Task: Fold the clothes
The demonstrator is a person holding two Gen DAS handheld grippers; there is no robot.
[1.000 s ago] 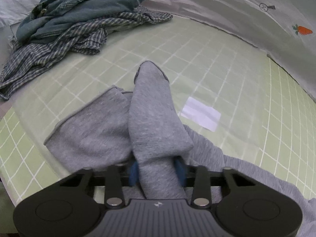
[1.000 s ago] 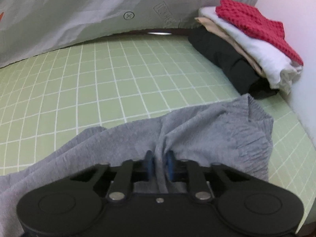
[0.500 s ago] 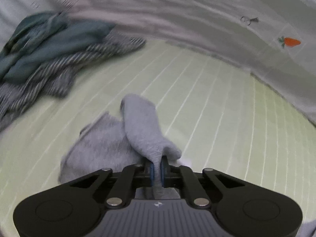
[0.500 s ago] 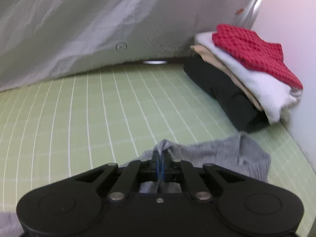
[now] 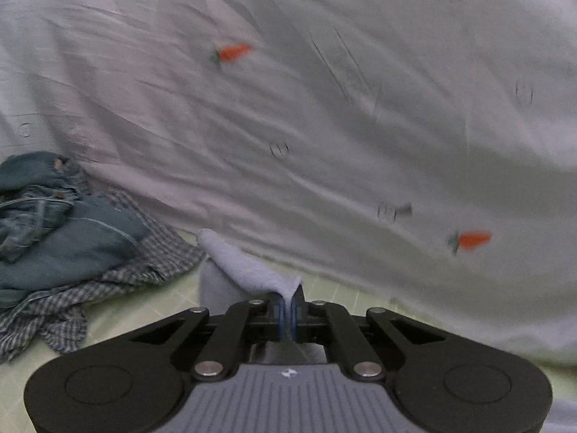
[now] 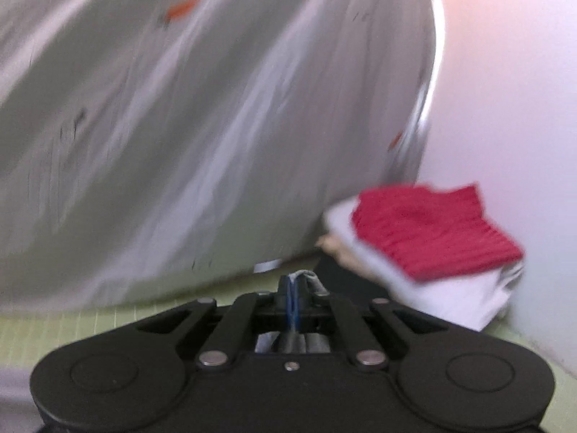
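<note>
Gripping, left: left gripper (image 5: 287, 312) has its blue-padded jaws pressed together on a fold of the soft grey knit garment (image 5: 249, 270); the pinch sits at an edge, probably so the cloth hangs free below.
Gripping, right: right gripper (image 6: 293, 305) is likewise clamped on a thin grey hem of that garment (image 6: 306, 277); two holds set apart suggest spreading the piece for a fold.
Garment position: bunched just ahead of the left jaws, a limp tongue rising forward-left; below the jaws it drops out of view.
Beyond left jaws: pale green gridded mat (image 5: 119, 306); far left of them, a loose heap of blue denim jeans (image 5: 54, 231) over a checked shirt (image 5: 108, 281), unfolded, seemingly waiting.
Beyond right jaws: to the right, a tidy stack topped by a red knitted piece (image 6: 429, 231) over white folded cloth (image 6: 450, 296), apparently the finished pile.
Farthest: white creased sheet with carrot prints (image 5: 324, 108) as backdrop.
Blur: right view smeared; fine detail unreadable.
</note>
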